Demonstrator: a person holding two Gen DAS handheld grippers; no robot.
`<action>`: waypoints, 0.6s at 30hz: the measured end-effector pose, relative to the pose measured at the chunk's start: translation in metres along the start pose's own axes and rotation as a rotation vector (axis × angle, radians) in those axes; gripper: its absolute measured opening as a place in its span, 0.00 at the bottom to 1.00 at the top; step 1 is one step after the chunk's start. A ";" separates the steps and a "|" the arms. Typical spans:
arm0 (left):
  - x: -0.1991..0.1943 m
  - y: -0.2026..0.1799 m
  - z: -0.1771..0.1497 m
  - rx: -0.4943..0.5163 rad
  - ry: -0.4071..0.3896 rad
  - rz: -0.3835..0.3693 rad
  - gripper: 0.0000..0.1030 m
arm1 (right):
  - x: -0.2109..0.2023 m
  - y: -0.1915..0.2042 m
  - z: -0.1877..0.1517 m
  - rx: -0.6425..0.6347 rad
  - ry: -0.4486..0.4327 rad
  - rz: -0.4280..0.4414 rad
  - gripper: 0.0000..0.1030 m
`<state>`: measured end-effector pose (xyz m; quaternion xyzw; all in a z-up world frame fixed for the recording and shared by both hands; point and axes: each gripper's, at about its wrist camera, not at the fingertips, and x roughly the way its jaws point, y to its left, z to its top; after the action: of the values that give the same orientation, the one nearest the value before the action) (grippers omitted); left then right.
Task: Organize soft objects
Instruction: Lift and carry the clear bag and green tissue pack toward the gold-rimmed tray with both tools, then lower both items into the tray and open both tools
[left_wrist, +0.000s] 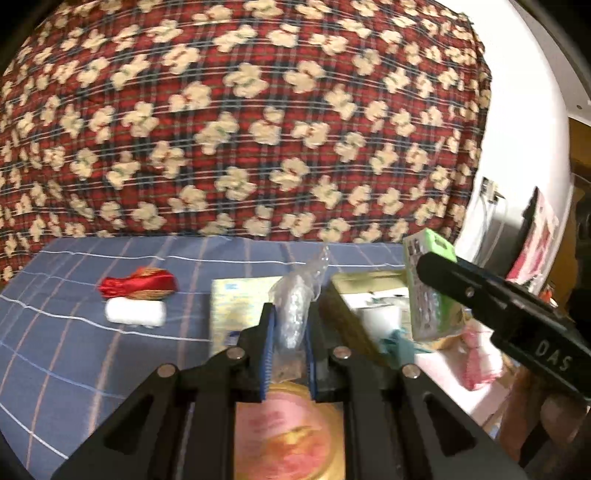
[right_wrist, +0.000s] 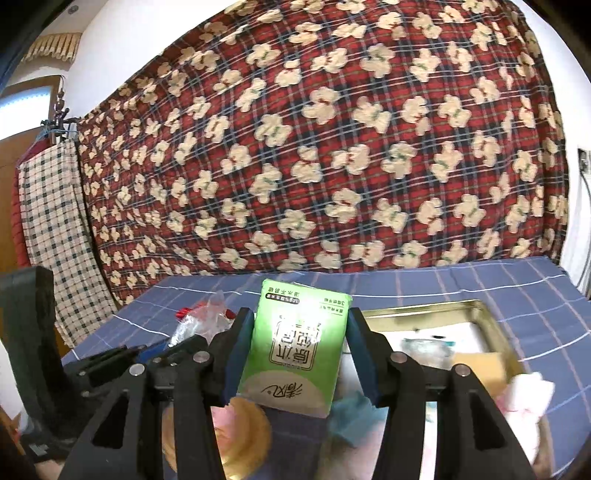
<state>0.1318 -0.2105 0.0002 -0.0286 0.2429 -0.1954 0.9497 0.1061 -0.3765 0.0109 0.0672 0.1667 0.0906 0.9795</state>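
- A red plaid blanket (right_wrist: 332, 147) printed with cream bears hangs behind the blue checked bedsheet (left_wrist: 74, 350).
- A gold tin tray (right_wrist: 480, 314) lies on the sheet, right of the green tissue pack (right_wrist: 295, 350).
- The right gripper (right_wrist: 295, 354) pinches that pack, lifted above the sheet.
- The left gripper (left_wrist: 290, 332), left of the pack, is pressed together on a clear plastic bag (left_wrist: 295, 306).

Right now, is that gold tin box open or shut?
Open: the gold tin shows no lid on it, and its inside lies bare with loose items in it, seen past the green packet.
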 end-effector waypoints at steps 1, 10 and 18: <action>0.001 -0.005 0.000 0.005 0.001 -0.009 0.12 | -0.005 -0.009 -0.001 0.001 0.000 -0.018 0.52; 0.014 -0.057 -0.001 0.044 0.055 -0.118 0.12 | -0.030 -0.062 -0.010 0.030 0.020 -0.105 0.52; 0.026 -0.091 -0.008 0.086 0.096 -0.161 0.12 | -0.039 -0.085 -0.030 0.015 0.064 -0.159 0.52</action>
<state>0.1165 -0.3046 -0.0051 0.0022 0.2763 -0.2826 0.9186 0.0727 -0.4646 -0.0185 0.0582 0.2035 0.0134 0.9773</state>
